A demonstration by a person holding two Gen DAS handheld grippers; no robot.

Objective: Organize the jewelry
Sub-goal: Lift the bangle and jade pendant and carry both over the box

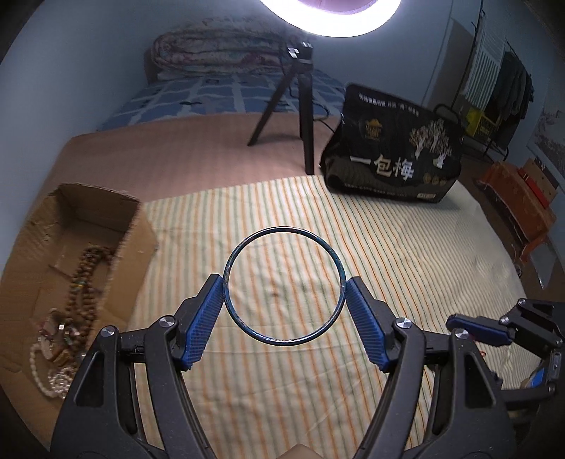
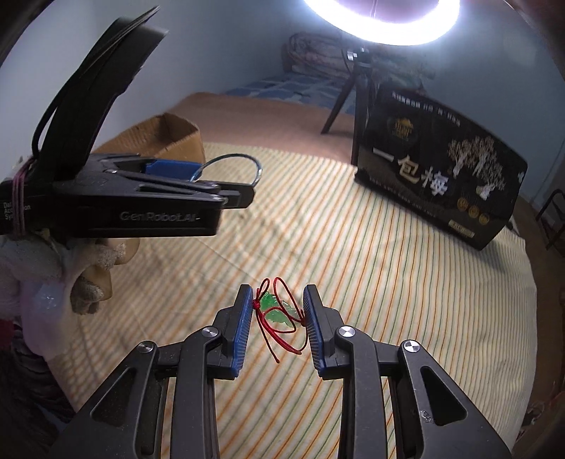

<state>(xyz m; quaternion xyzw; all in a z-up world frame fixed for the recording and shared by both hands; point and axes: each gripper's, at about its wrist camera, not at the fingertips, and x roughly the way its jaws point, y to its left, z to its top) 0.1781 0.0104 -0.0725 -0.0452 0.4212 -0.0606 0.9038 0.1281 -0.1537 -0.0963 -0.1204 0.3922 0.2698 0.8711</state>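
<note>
My left gripper (image 1: pixel 284 287) is shut on a thin blue bangle (image 1: pixel 332 255), pinched at its two sides and held above the striped cloth (image 1: pixel 406 268). The bangle also shows in the right wrist view (image 2: pixel 257 169), in the left gripper (image 2: pixel 226 192). My right gripper (image 2: pixel 278 309) is shut on a green leaf pendant (image 2: pixel 273 305) on a red cord (image 2: pixel 268 335), whose loops hang between the pads. A cardboard box (image 1: pixel 141 229) at the left holds wooden bead strings (image 1: pixel 84 282) and pearl strands (image 1: pixel 49 374).
A black printed gift bag (image 1: pixel 392 155) stands at the back right of the cloth. A black tripod (image 1: pixel 303 106) under a ring light (image 1: pixel 332 17) stands behind it. The right gripper (image 1: pixel 494 328) shows at the left view's right edge.
</note>
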